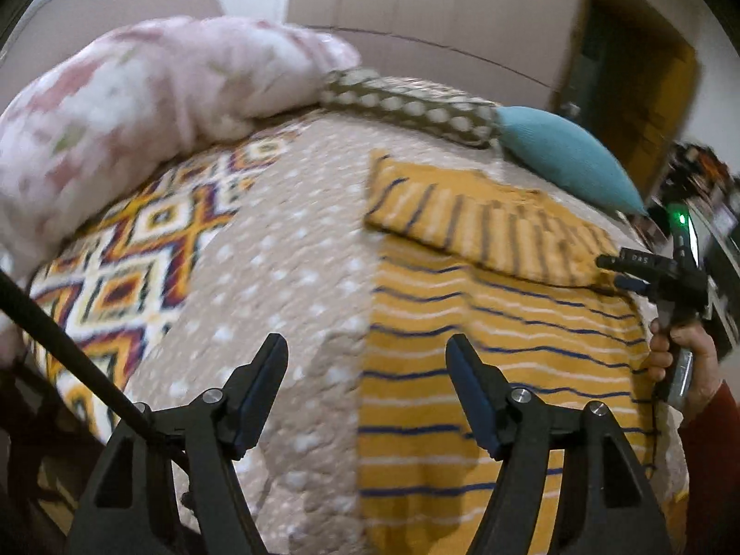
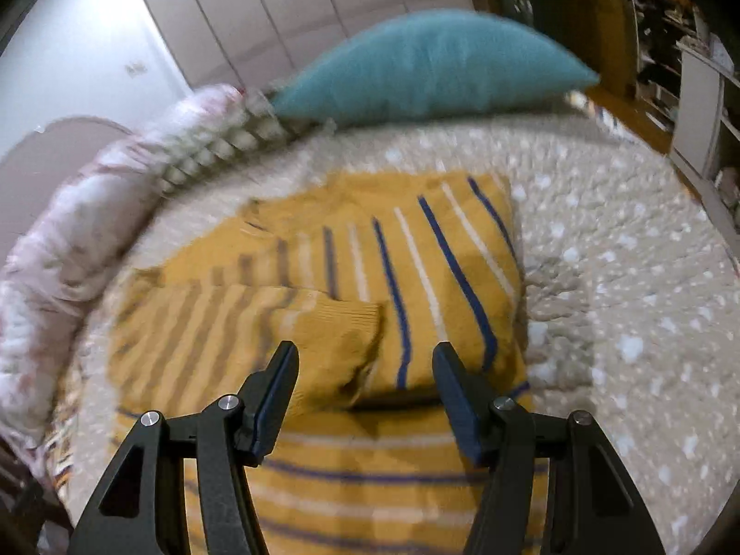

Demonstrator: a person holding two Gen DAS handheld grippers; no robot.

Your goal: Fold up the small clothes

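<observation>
A small mustard-yellow sweater (image 1: 485, 370) with blue and white stripes lies flat on the bed; its upper part with a sleeve (image 1: 490, 226) is folded across it. My left gripper (image 1: 365, 347) is open and empty, hovering over the sweater's left edge. My right gripper (image 2: 365, 354) is open and empty, just above the folded sleeve cuff (image 2: 342, 337) and the sweater (image 2: 416, 268). The right gripper also shows in the left wrist view (image 1: 610, 268), at the sweater's far right edge, held by a hand.
The beige dotted bedspread (image 1: 286, 268) covers the bed. A teal pillow (image 2: 430, 64), a brown dotted bolster (image 1: 407, 101) and a pink floral blanket (image 1: 138, 106) lie along the far side. A patterned blanket (image 1: 129, 268) lies at left. Shelves (image 2: 684, 69) stand at right.
</observation>
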